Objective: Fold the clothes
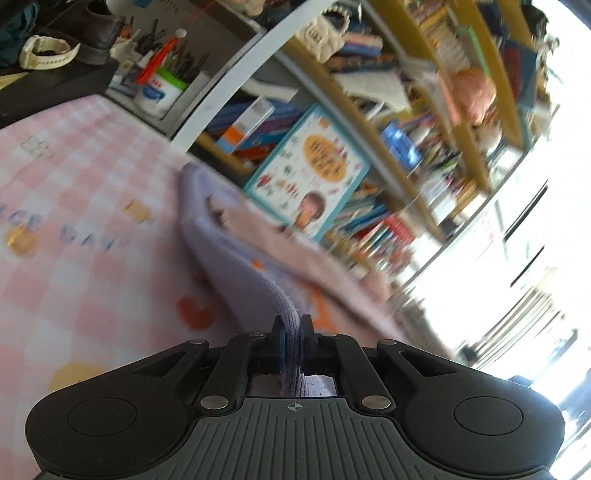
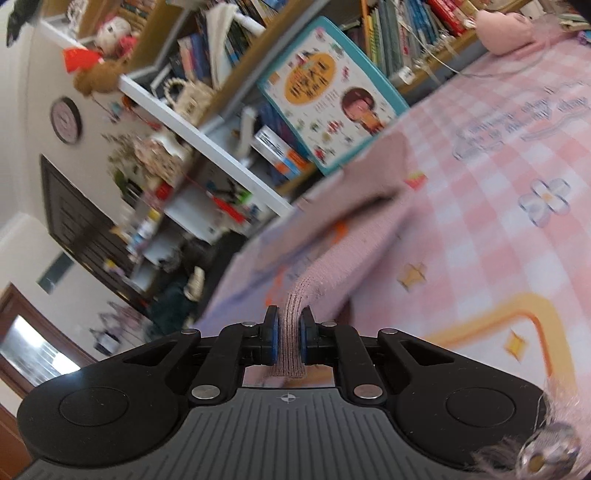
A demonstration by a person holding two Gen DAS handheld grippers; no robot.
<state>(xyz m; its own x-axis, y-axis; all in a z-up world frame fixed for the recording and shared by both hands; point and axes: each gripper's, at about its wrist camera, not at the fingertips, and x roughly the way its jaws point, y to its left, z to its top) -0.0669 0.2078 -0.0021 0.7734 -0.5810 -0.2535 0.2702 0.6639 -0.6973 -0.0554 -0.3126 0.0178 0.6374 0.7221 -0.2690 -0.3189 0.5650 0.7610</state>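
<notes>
A knitted garment, lilac on one half (image 1: 229, 251) and pink on the other (image 2: 354, 236), with orange marks on it, is stretched above a pink checked bedsheet (image 1: 74, 177). My left gripper (image 1: 292, 328) is shut on the lilac ribbed edge of the garment. My right gripper (image 2: 290, 328) is shut on the pink ribbed edge of the same garment. The cloth runs away from both grippers toward the bookshelf side of the bed. Both views are blurred by motion.
A bookshelf (image 1: 388, 155) packed with books stands along the far edge of the bed, with a large teal-framed picture book (image 2: 328, 92) leaning on it. A pen cup (image 1: 159, 92) sits on a desk. A pink plush toy (image 2: 509, 29) lies at the bed's far corner.
</notes>
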